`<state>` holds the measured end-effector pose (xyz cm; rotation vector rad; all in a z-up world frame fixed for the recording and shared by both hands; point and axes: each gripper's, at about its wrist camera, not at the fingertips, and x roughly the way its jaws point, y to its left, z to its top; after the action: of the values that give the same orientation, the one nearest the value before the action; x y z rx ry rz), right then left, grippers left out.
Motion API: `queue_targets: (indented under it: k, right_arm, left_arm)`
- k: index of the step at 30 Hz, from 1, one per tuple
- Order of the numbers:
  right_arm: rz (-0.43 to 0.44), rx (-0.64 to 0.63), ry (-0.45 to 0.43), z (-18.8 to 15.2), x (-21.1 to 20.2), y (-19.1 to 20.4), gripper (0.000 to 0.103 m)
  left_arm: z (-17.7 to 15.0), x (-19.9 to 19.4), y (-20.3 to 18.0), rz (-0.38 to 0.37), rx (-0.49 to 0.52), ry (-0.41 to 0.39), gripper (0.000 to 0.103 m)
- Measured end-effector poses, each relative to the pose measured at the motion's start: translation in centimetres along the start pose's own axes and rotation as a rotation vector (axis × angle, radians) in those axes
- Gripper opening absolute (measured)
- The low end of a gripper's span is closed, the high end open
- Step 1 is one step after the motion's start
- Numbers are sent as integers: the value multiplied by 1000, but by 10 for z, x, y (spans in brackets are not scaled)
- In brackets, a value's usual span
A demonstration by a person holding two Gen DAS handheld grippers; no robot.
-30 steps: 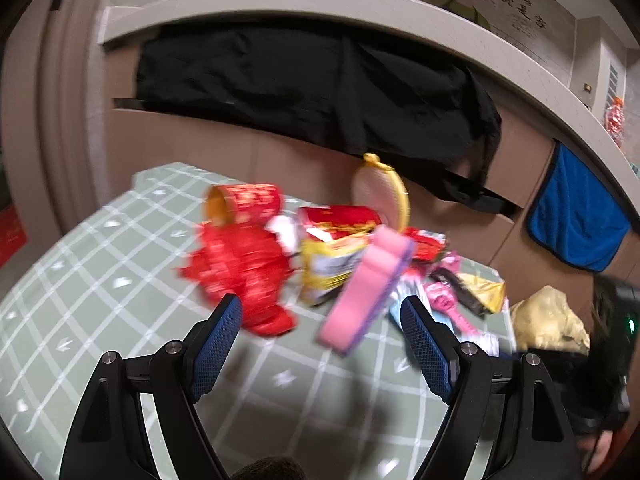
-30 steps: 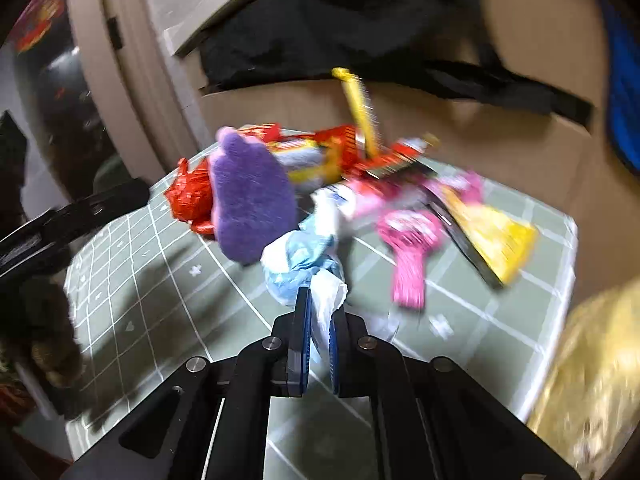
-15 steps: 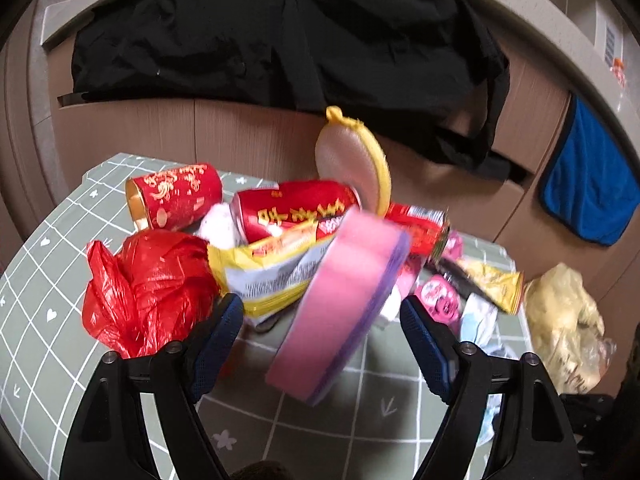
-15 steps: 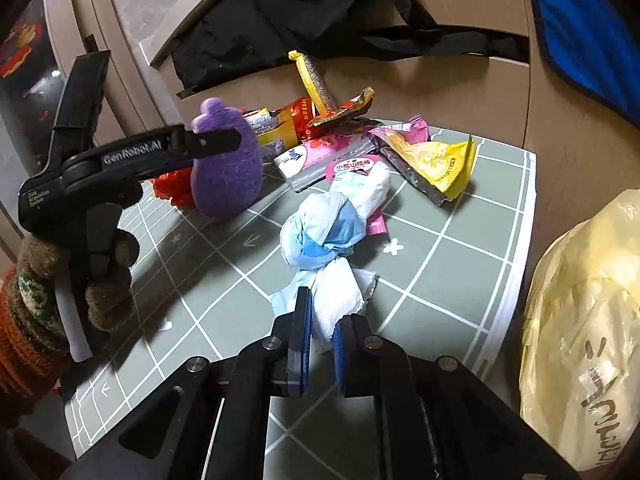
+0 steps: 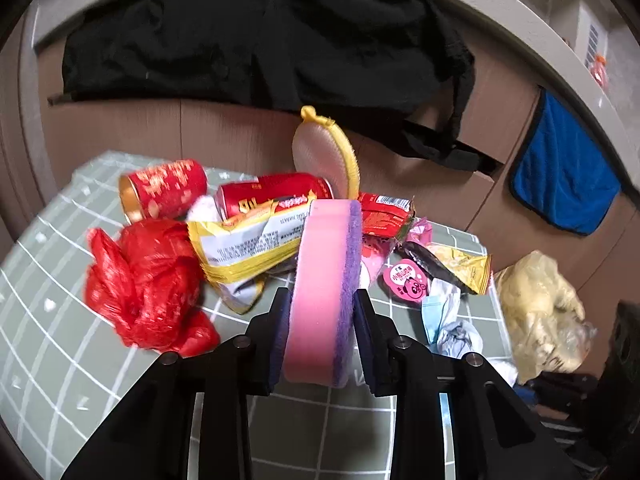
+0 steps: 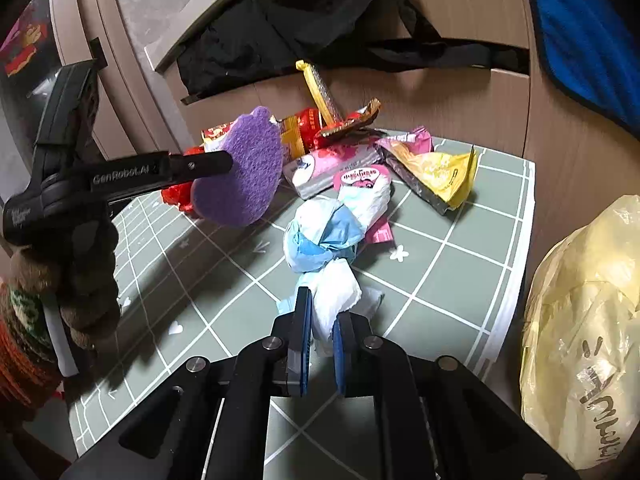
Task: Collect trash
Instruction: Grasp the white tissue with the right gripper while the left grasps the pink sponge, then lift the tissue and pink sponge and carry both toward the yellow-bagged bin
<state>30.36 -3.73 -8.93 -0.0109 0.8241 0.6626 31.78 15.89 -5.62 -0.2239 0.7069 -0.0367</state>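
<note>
The pink-and-purple sponge (image 5: pixel 324 292), ungripped half a second ago, is now clamped by the left gripper (image 5: pixel 320 320), while the crumpled tissue wad (image 6: pixel 324 256) stays pinched in the right gripper (image 6: pixel 320 332), so both are judged ready for bagging.

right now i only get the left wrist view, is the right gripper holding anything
observer: yes, the right gripper is shut on the near end of a white and blue tissue wad; the far end seems to rest on the green mat.
operator: is my sponge clear of the mat
observer: it looks so. In the right wrist view the sponge shows its whole purple face, held in the left gripper, with a gap under its lower edge.
operator: where's the bag from there
observer: the yellow plastic bag sits just past the mat's right edge, to the right of the right gripper, with black writing on its side.
</note>
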Motion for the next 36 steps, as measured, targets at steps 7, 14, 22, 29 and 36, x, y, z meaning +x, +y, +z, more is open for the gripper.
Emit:
queue_targets:
  k: [7,14,22,29,36]
  right_arm:
    - [5,-18,-27,3,-12,7,10]
    - [-5,-47,-41,-3,-21,13,48]
    - [-60,-112,-46,11,-11,18,49]
    - [-11,-41,31,38,30,-1,49]
    - [5,-9,56,31,36,-3,28]
  left_arm:
    - [-4,-22,-3,5,5,-22,31]
    - [-20,-33,3,-12,-8,-16,32]
    - [-34,-12,20,-76,-119,11,35]
    - [-40,-2,20,-109,-129,37,48]
    - [-26,2,16,-67,-131,38,47]
